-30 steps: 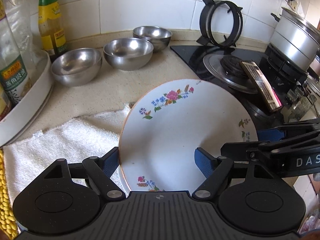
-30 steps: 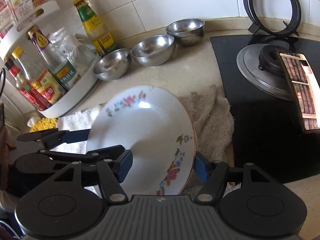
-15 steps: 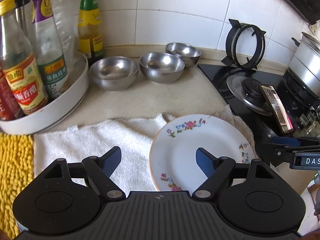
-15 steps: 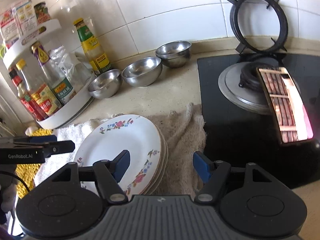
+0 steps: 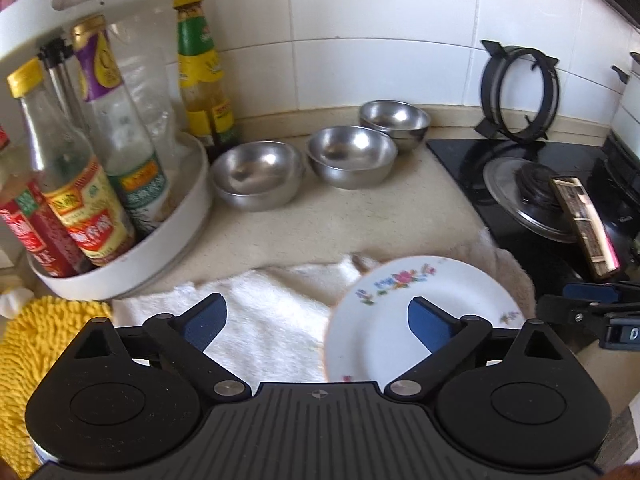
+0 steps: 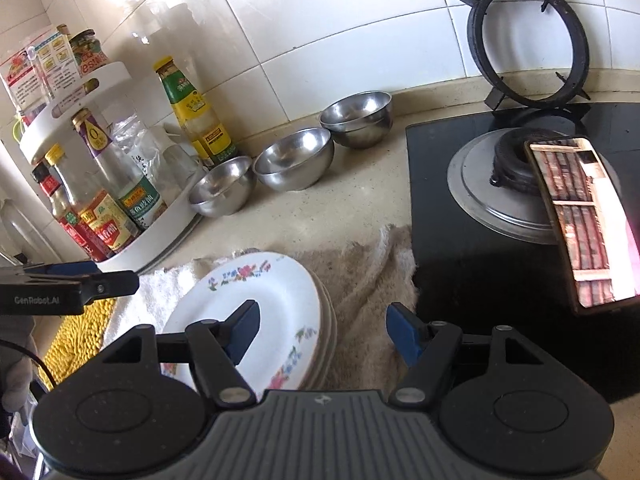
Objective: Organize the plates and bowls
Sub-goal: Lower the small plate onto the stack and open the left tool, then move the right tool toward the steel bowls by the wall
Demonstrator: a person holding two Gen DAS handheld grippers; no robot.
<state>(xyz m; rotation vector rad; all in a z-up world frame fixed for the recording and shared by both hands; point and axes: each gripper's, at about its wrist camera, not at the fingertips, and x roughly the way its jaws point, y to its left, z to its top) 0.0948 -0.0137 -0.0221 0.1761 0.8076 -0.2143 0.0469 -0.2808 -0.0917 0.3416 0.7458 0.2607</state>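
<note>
Stacked plates on towel

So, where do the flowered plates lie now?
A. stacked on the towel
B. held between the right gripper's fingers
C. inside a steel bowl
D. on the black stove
A: the flowered plates lie stacked on the towel, and both grippers are open, holding nothing.

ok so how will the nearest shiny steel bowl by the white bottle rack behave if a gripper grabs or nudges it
The nearest shiny steel bowl looks thin-walled, so probably light and stiff. Its polished curved sides may slip between fingers; the rim seems safer. With that rounded base, a nudge would likely slide or rock it on the smooth beige counter.
</note>
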